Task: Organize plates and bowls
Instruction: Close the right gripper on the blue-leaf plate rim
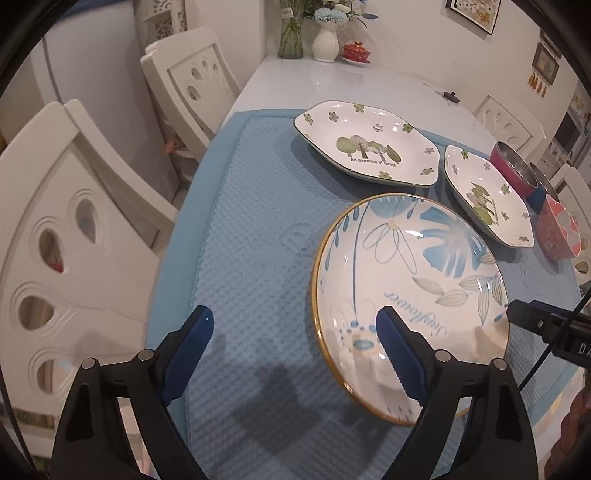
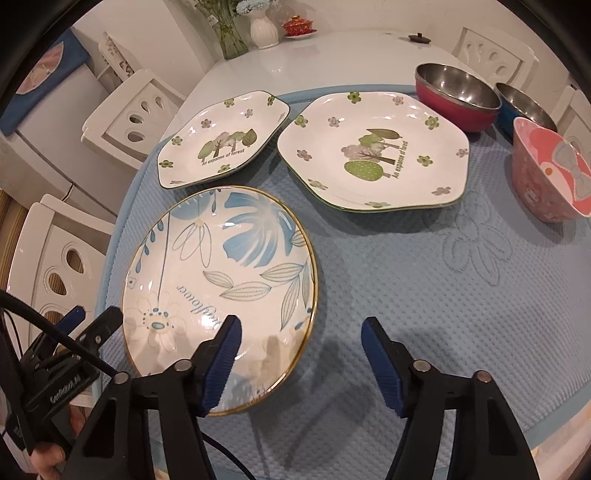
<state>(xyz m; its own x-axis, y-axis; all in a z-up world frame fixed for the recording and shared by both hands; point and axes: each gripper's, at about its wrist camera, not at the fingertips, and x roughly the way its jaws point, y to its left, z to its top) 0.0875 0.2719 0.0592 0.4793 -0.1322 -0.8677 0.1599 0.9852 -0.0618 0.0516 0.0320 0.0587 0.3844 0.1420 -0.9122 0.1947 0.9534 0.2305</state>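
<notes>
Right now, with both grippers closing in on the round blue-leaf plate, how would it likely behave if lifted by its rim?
The round blue-leaf plate looks like glazed ceramic: probably rigid, fairly heavy and breakable. Its glossy surface shows glare, so the rim may slip between the jaws of the right gripper. Gripped at one edge, it would likely tilt; the waffle-textured blue mat should limit sliding.

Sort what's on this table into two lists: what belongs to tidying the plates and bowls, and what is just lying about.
Belongs to the job:
round blue-leaf plate
two forest plates
red steel bowl
blue steel bowl
pink bowl

Just lying about:
glass vase
white vase
red lidded cup
small dark lid
white chairs
blue mat
</notes>
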